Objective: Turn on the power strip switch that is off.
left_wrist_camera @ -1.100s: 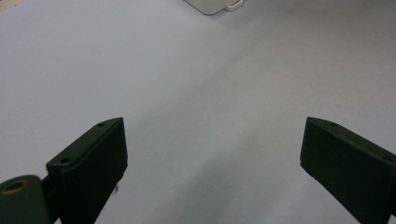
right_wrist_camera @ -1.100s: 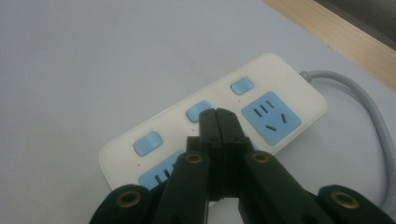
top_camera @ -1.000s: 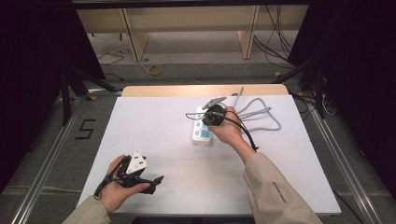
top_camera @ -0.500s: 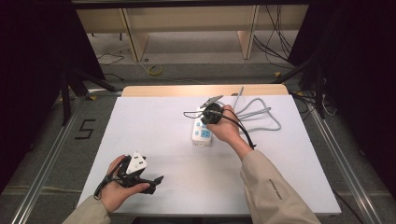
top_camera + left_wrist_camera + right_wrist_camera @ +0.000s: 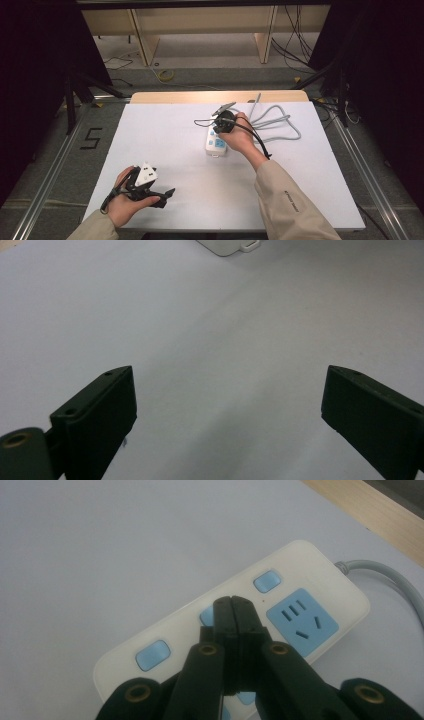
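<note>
- Looking down in the high view, the right gripper (image 5: 223, 121) hangs over the power strip (image 5: 216, 144) at mid-table (image 5: 165, 130); the left gripper (image 5: 150, 186) rests near the front edge, well apart.
- Left gripper view: jaws wide apart over bare table, strip's end at the top.
- Right gripper view: jaws pressed together, tips over the strip's middle blue button (image 5: 207, 615).
</note>
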`<state>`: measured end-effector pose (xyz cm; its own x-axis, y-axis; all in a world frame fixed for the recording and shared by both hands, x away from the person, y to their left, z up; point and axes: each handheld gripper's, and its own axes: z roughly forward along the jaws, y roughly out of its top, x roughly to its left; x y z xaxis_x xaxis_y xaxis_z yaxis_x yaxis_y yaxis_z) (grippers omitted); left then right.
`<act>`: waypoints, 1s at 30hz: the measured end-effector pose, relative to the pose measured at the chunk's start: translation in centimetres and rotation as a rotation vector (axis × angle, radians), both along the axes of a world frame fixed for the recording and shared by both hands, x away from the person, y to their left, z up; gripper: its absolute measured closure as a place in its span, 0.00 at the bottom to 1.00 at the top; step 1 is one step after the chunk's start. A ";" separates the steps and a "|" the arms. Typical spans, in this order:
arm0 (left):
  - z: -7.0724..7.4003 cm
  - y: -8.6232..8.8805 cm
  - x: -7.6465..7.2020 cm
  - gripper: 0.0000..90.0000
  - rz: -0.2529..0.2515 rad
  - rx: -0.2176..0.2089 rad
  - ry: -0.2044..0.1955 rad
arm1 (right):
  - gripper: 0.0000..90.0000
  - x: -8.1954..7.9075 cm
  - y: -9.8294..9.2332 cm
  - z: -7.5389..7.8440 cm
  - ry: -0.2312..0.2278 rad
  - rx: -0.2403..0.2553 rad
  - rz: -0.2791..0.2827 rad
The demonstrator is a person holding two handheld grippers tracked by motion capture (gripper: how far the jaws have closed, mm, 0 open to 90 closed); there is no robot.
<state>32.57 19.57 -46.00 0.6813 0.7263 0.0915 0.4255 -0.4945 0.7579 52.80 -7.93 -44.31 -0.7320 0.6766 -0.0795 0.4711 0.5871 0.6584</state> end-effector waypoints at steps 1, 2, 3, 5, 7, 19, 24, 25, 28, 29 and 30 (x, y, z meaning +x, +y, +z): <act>0.0 0.0 0.0 0.08 0.000 0.000 0.000 | 1.00 0.1 0.1 -0.1 -0.002 -0.002 0.008; 0.0 0.0 0.0 0.08 0.000 0.000 0.000 | 1.00 0.1 0.1 -0.1 -0.002 -0.002 0.008; 0.0 0.0 0.0 0.08 0.000 0.000 0.000 | 1.00 0.2 0.1 -0.1 0.003 -0.001 0.004; 0.0 0.0 0.0 0.08 0.000 0.001 0.002 | 1.00 0.3 0.2 -0.2 0.005 0.003 0.004; 0.0 0.0 0.0 0.08 0.001 0.001 0.002 | 1.00 0.4 0.3 -0.2 0.007 0.006 0.003; 0.0 0.1 0.0 0.08 0.000 0.001 0.003 | 1.00 0.9 1.0 -0.6 0.013 -0.003 0.012; 0.0 0.0 0.0 0.08 0.001 -0.002 0.003 | 1.00 1.0 1.1 -0.7 0.022 -0.001 0.008; 0.0 0.0 0.0 0.08 0.004 -0.005 0.003 | 1.00 1.0 1.1 -0.8 0.024 -0.001 0.004; 0.0 0.0 0.0 0.08 0.006 -0.005 0.003 | 1.00 1.1 1.1 -0.8 0.026 -0.002 0.009; 0.0 0.0 0.0 0.08 0.006 -0.005 0.003 | 1.00 1.1 1.1 -0.8 0.026 -0.003 0.012; 0.0 0.0 0.0 0.08 0.006 -0.006 0.003 | 1.00 1.1 1.2 -0.8 0.025 -0.003 0.013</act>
